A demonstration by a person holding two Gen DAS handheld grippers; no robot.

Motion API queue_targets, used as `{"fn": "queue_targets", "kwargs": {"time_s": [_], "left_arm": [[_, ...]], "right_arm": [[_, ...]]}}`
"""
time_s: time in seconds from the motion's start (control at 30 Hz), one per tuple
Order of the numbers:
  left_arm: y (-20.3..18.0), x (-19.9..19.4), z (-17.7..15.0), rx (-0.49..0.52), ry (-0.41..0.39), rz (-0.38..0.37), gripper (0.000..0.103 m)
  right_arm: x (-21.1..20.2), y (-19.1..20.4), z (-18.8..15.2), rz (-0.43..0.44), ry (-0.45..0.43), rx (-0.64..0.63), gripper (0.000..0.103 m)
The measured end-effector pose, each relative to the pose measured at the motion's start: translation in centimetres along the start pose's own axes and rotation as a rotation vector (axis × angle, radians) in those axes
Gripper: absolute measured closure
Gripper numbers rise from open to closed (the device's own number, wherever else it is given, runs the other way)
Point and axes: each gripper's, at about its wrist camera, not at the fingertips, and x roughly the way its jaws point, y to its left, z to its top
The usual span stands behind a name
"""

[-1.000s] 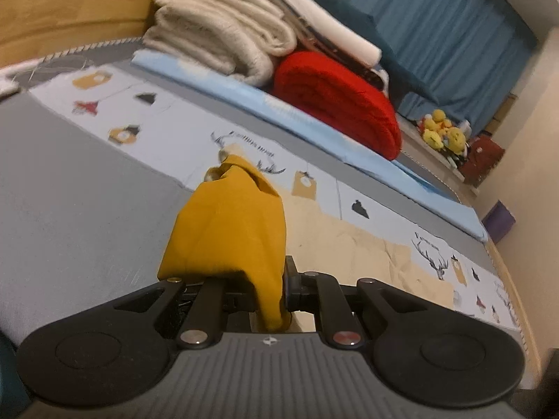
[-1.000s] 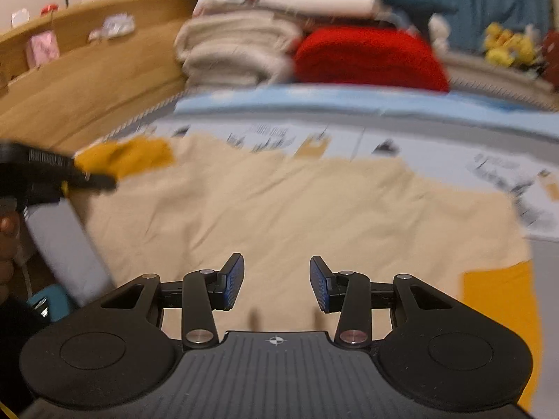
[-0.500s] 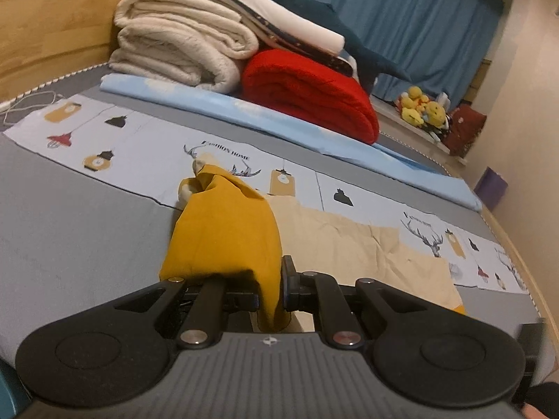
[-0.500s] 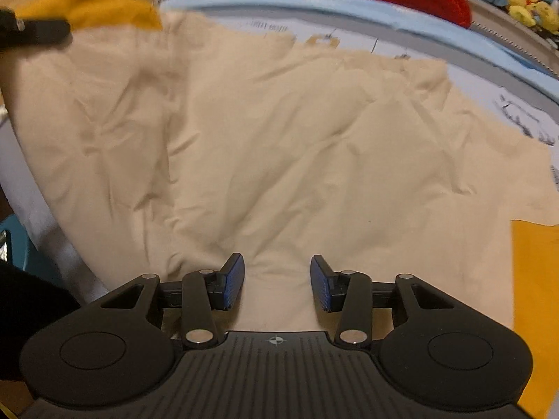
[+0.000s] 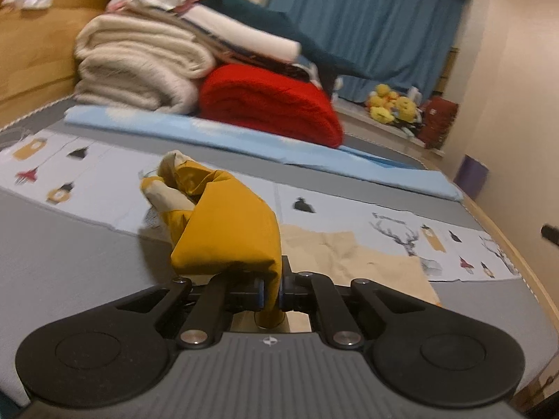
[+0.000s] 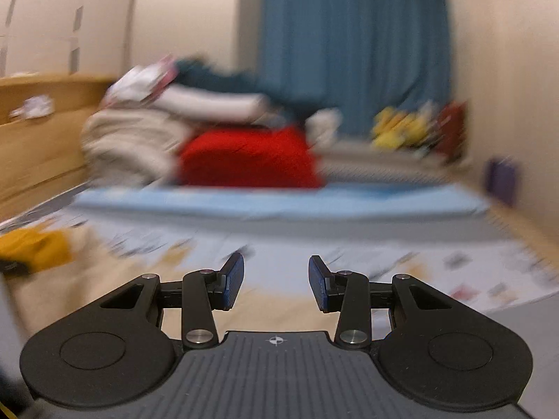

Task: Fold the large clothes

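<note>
left gripper (image 5: 270,288): jaws closing, pinched on a fold of the mustard-and-cream garment (image 5: 227,230), cloth bunched up just ahead of the 2 fingers and draped over the left one
garment: rest of it, the cream part, spread flat on the bed (image 5: 63,272) below and to the right
right gripper (image 6: 276,281): jaws partly apart, nothing between the pads (image 6: 233,281), hanging above the cream cloth
background: pretty blurry, red blanket (image 6: 248,159) and stacked bedding at the far side

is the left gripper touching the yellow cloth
Touching. In the left wrist view the yellow cloth is pinched between the closing jaws of the left gripper, with fabric bunched above the pads and a bit hanging below.
</note>
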Motion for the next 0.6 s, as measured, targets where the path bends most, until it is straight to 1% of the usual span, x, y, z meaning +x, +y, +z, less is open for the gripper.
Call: {"fn": "queue_targets", "kwargs": {"time_s": [0.03, 0.1, 0.13, 0.2, 0.3, 0.37, 0.43, 0.53, 0.6], "left_arm": [[-1.0, 0.1, 0.0, 0.018, -0.004, -0.011, 0.097], [-3.2, 0.5, -0.1, 0.055, -0.014, -0.031, 0.098], [-4.3, 0.7, -0.2, 0.068, -0.019, -0.043, 0.098], [-6.8, 1.2, -0.4, 0.094, -0.026, -0.080, 0.098], [-11.2, 1.8, -1.1, 0.146, -0.043, -0.156, 0.099], [-14.5, 2.2, -1.9, 0.201, -0.052, -0.218, 0.099], [-18.0, 2.5, -3.2, 0.279, -0.055, -0.281, 0.099], [-23.2, 3.3, -6.2, 0.423, -0.022, -0.384, 0.100], [-26.1, 4.3, -8.7, 0.519, 0.040, -0.464, 0.100]], "right_arm": [[0.0, -1.6, -0.1, -0.045, -0.017, -0.014, 0.061], [-0.3, -4.5, -0.9, -0.111, -0.026, 0.006, 0.061], [-0.4, -5.8, -1.6, -0.136, -0.016, 0.030, 0.061], [-0.3, -7.8, -2.8, -0.165, 0.044, 0.051, 0.062], [-1.3, -9.2, -3.2, -0.165, 0.022, 0.055, 0.062], [-1.4, -9.6, -3.8, -0.153, 0.045, 0.042, 0.062], [-1.7, -9.7, -4.3, -0.143, 0.059, 0.026, 0.062], [-1.9, -9.9, -4.5, -0.134, 0.066, 0.023, 0.062], [-1.8, -10.3, -4.5, -0.129, 0.074, 0.046, 0.062]]}}
